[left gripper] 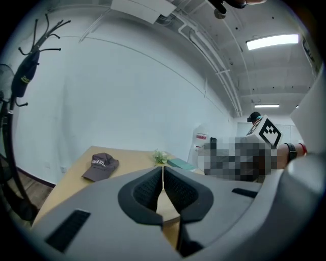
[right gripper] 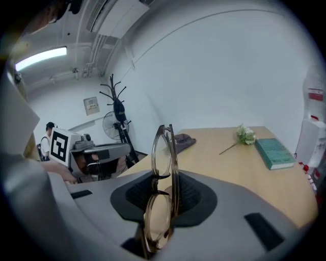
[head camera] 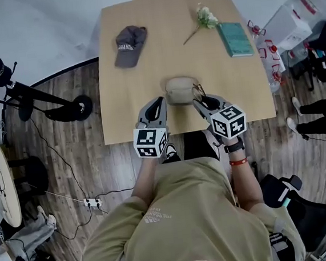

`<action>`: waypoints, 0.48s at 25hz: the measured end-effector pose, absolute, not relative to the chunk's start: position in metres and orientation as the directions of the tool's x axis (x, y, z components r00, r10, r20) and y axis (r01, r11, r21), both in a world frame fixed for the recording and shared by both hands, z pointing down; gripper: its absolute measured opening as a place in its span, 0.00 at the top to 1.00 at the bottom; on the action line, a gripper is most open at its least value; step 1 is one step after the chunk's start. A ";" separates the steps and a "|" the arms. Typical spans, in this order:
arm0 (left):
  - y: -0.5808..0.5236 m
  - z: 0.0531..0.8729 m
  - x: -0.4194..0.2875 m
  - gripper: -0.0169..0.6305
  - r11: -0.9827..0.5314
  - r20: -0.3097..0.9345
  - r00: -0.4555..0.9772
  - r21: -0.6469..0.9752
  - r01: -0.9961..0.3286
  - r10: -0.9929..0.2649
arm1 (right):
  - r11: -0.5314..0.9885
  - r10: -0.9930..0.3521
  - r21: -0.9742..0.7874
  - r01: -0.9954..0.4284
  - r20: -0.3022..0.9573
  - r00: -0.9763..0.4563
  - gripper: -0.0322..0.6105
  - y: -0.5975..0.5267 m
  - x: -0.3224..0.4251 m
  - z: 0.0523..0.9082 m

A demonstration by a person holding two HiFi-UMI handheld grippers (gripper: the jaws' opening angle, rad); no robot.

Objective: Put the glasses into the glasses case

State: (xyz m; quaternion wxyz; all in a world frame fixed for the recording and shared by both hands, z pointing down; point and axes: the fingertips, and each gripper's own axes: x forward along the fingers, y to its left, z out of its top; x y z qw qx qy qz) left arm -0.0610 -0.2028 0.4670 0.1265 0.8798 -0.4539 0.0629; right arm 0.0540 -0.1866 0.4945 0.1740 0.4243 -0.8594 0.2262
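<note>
The right tool (right gripper: 165, 200) is clamping the folded glasses (right gripper: 163, 153) between its pads. The lenses are standing on edge and sticking up past the tips, probably so the narrow folded frame can go end-first into the glasses case (head camera: 180, 90). The left tool (left gripper: 163, 176) is showing its jaws together with nothing in them, likely free to steady or open the case. In the head view the case is lying on the surface (head camera: 162, 58) near the front edge, between the two tools. The left tool is sitting just beside its left end and the right tool just beside its right end. The glasses are hanging right at the case's right edge, not in yet. Whether the case mouth is open is not readable. A cap (head camera: 130, 44), a flower sprig (head camera: 205, 18) and a green book (head camera: 235, 38) are lying well apart at the far side, out of the way.
</note>
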 end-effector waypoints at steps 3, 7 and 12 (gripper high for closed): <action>-0.224 0.478 -0.062 0.93 -0.545 0.237 0.568 0.160 -0.823 -0.788 | 0.613 -0.551 -0.261 -0.746 0.536 -0.640 0.79 -0.206 0.053 0.514; -0.252 0.500 -0.053 0.93 -0.536 0.274 0.557 0.152 -0.830 -0.784 | 0.683 -0.417 -0.288 -0.671 0.600 -0.683 0.79 -0.229 0.058 0.543; -0.272 0.524 -0.049 0.93 -0.531 0.324 0.557 0.172 -0.830 -0.765 | 0.811 -0.229 -0.256 -0.526 0.689 -0.688 0.79 -0.242 0.046 0.576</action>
